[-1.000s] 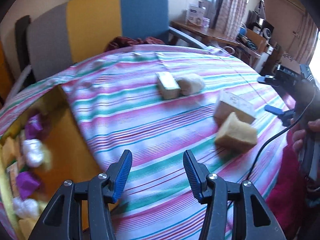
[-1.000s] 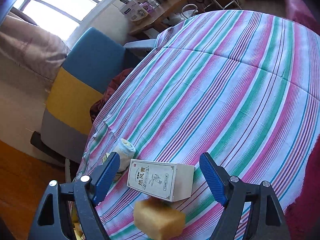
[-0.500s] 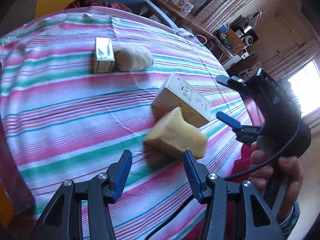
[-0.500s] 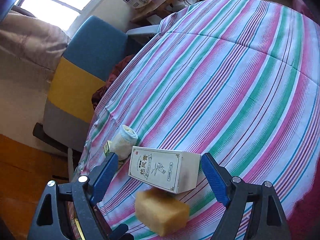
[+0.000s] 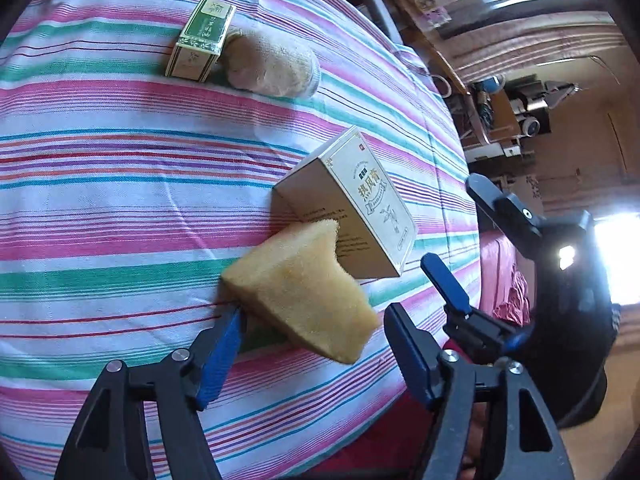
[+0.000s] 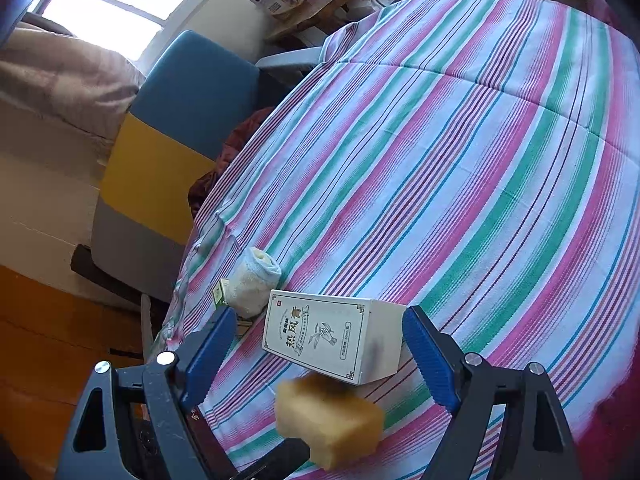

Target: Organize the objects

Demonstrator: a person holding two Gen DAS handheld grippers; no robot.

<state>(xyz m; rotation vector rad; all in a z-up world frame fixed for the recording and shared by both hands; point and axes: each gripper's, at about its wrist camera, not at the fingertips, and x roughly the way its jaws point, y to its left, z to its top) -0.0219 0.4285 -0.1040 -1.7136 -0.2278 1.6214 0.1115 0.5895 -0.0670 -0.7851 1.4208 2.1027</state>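
Note:
A yellow sponge (image 5: 304, 292) lies on the striped tablecloth (image 5: 120, 184), touching a cream box with Chinese print (image 5: 352, 204). My left gripper (image 5: 312, 332) is open, its fingers on either side of the sponge's near end. My right gripper (image 6: 316, 344) is open, its fingers straddling the cream box (image 6: 332, 338), with the sponge (image 6: 328, 420) just below it. Farther off lie a small green box (image 5: 202, 38) and a rolled cloth (image 5: 272, 66), touching each other. The right gripper also shows in the left wrist view (image 5: 460, 240).
A blue, yellow and grey chair (image 6: 172, 140) stands beyond the table's far edge. A cluttered wooden desk (image 6: 320, 8) stands by the window. The table edge (image 5: 476, 240) runs close to the cream box and sponge.
My left gripper has swung from the orange tray side toward the sponge and closed in on it. The right gripper has crept nearer the cream box.

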